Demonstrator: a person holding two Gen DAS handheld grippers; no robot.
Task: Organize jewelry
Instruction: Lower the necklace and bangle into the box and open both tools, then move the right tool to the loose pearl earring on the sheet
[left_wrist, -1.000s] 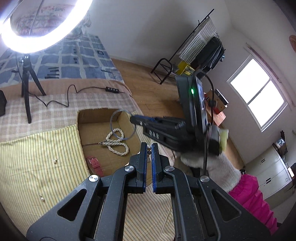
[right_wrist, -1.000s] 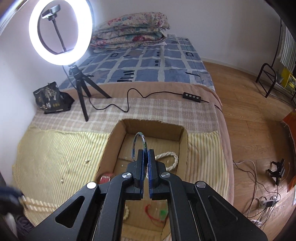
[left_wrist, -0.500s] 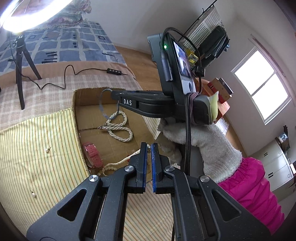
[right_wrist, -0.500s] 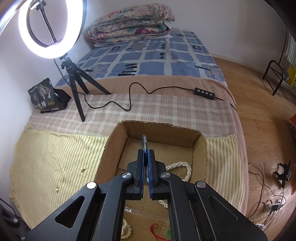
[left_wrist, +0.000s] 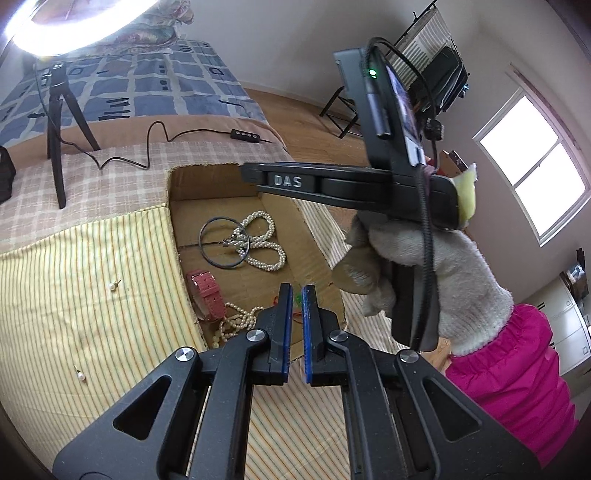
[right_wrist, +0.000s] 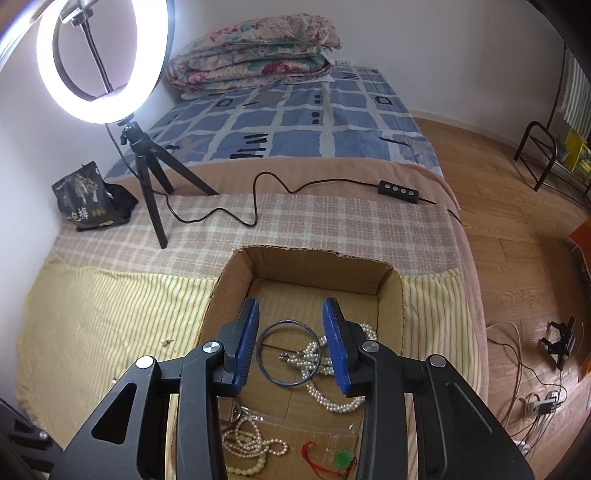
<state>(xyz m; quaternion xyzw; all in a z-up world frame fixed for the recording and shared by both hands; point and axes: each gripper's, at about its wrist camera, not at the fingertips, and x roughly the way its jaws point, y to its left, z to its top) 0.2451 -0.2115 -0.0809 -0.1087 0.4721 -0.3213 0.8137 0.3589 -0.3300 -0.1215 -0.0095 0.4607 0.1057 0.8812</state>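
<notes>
The dark bangle (right_wrist: 288, 352) lies flat on the cardboard box (right_wrist: 314, 262) floor just beneath the right claw (right_wrist: 291, 345), whose jaws are opening clear of it, pearl necklace (right_wrist: 328, 373) alongside, while the left claw (left_wrist: 294, 295) hovers pressed together, empty, nearer the box's front edge.

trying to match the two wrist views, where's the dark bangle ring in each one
Left wrist: the bangle lies flat on the floor of the cardboard box, centre-left of the picture, touching the white pearl necklace to its right.
Right wrist: the bangle lies low in the middle of the picture, seen between the opening jaws of the right gripper, which do not touch it.
Shared landmark: the white pearl necklace beside it.
</notes>
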